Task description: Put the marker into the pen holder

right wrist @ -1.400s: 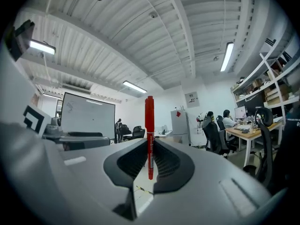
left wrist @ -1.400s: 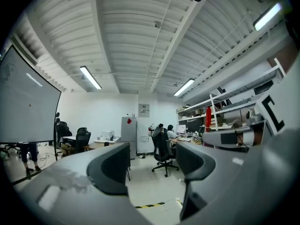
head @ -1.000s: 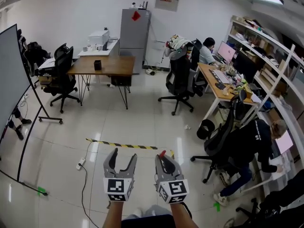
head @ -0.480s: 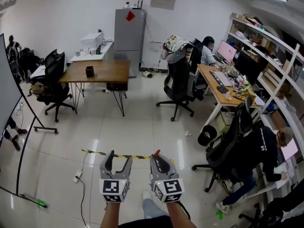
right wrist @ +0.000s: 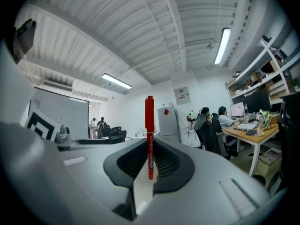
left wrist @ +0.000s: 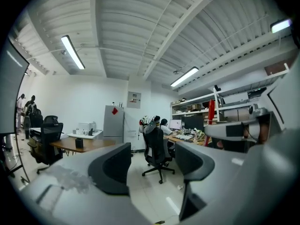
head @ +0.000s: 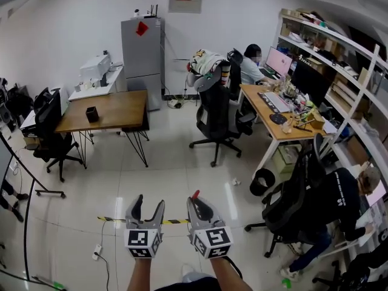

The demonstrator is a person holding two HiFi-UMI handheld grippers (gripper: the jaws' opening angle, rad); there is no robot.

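the right gripper is clamped on a slim red marker, held upright between ribbed black pads. the left gripper jaws are closing with nothing between them. the black pen holder stands toward the wooden table's left end, well apart across open glossy floor.
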